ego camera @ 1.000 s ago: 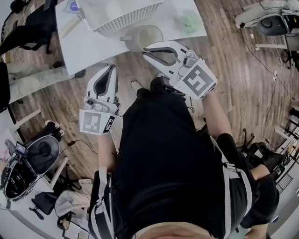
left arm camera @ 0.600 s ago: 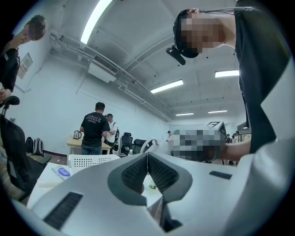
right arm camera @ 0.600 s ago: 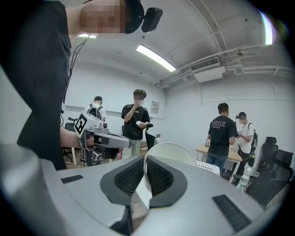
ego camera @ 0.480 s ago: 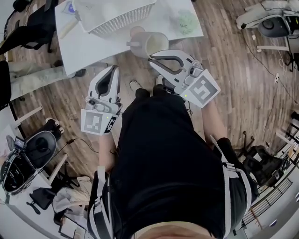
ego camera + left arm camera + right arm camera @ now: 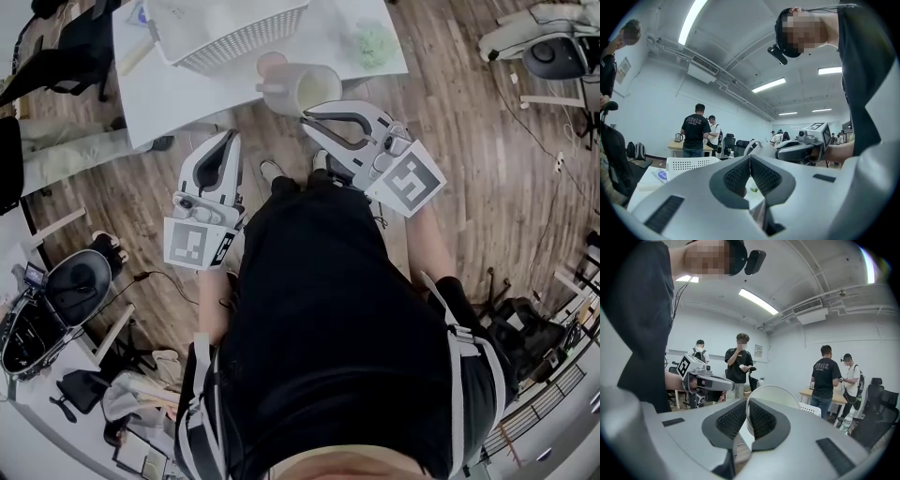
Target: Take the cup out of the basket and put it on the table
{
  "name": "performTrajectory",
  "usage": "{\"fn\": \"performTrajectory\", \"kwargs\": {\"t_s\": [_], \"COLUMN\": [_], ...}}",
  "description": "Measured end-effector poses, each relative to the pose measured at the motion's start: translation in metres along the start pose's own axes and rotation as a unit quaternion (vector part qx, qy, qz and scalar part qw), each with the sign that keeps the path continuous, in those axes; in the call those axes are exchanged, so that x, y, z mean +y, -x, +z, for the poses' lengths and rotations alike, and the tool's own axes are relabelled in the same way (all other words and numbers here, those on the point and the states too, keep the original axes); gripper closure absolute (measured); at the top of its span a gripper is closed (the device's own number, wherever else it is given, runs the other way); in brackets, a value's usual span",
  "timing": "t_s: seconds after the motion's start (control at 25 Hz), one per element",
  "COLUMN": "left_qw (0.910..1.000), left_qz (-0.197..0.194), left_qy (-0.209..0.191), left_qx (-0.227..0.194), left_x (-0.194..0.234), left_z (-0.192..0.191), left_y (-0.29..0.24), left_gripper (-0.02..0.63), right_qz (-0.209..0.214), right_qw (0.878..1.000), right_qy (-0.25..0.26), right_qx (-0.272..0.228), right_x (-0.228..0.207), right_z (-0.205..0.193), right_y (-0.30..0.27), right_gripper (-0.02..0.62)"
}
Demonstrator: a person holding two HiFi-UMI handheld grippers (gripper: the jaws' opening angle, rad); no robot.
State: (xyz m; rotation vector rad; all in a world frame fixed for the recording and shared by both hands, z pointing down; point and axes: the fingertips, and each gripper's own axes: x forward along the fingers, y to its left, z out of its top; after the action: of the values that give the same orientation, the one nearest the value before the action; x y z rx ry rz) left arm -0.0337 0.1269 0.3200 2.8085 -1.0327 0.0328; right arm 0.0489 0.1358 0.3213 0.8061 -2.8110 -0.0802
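head view: right gripper on cup rim, left gripper alongside

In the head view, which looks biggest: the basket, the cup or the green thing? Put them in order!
1. basket: biggest by far, even cut off at the picture's top.
2. cup: middle. It may be a bit nearer the camera.
3. green thing: smallest.

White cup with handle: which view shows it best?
The head view: the whole white cup shows, mouth and handle. The right gripper view shows only its rim behind the jaws; the left gripper view, a sliver.
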Motion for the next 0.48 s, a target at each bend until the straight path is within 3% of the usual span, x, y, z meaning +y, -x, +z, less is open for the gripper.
{"fn": "performTrajectory", "kwargs": {"t_s": [0.36,0.48], "left_qw": [1.0000,1.0000], "left_qz": [-0.001,-0.003], "left_qy": [-0.003,-0.005], "left_qx": [0.004,0.003], "left_x": [-0.011,-0.016], "left_z": [0.000,0.001], "left_y": [-0.010,-0.013], "left_gripper": [0.584,0.584], "right_qz": [-0.010,-0.002], "right_qw": [1.000,1.000], "right_qy": [-0.025,0.000], "right_qx": [-0.014,-0.004], "right_x": [-0.007,-0.008], "right_z": [0.000,-0.002], "right_y": [0.013,0.018], "right_gripper": [0.560,0.560]}}
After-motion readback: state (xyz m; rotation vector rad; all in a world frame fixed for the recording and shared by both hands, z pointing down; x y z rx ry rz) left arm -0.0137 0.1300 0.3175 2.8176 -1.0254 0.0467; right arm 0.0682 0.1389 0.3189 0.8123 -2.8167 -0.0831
